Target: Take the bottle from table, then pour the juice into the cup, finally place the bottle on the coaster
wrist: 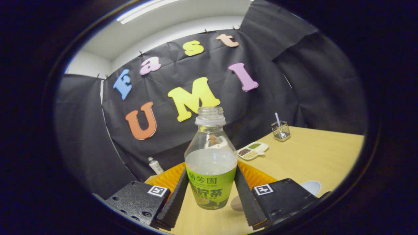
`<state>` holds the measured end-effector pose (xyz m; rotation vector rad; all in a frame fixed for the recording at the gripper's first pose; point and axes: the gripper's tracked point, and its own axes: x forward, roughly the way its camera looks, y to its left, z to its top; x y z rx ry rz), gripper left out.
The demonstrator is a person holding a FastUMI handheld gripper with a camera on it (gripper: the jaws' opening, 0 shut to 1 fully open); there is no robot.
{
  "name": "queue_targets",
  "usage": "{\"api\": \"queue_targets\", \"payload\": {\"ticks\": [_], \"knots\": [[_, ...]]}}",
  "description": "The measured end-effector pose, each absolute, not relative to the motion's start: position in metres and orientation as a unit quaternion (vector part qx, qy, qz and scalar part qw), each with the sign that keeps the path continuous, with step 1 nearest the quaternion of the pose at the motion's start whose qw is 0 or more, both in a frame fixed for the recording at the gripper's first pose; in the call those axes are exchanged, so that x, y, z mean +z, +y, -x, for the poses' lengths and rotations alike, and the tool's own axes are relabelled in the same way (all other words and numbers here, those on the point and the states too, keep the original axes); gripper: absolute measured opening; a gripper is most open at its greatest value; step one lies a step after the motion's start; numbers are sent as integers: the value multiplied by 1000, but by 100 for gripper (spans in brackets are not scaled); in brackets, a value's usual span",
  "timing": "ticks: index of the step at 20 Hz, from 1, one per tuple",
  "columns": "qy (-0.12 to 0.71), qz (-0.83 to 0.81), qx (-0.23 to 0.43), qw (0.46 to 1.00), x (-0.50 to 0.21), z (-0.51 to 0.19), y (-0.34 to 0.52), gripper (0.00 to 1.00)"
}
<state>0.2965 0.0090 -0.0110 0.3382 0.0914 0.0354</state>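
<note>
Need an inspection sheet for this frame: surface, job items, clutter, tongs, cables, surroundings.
Surface: light wooden table, bare in parts.
Job's things: clear plastic juice bottle with green label, cap off, upright, partly full, between the fingers; orange ribbed coaster behind it; white cup rim beside the right finger.
Clutter: white divided tray of grains; small glass holder with a white stick; small white tube at the wall's foot.
Tongs: black two-finger tongs, both fingers against the bottle's sides.
Cables: nothing seen.
Surroundings: black cloth wall, white ceiling with a light strip.
</note>
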Motion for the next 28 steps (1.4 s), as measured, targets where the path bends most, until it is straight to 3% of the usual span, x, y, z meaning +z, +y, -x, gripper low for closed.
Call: {"api": "queue_targets", "payload": {"ticks": [6, 13, 21, 26, 28], "knots": [[78, -28, -19, 996, -57, -331, 1, 82], [80, -77, -44, 993, -85, -344, -20, 82], [117, -17, 9, 993, -107, -349, -6, 82], [122, -34, 7, 992, -110, -343, -12, 88], [119, -39, 1, 992, -107, -342, -18, 96]]}}
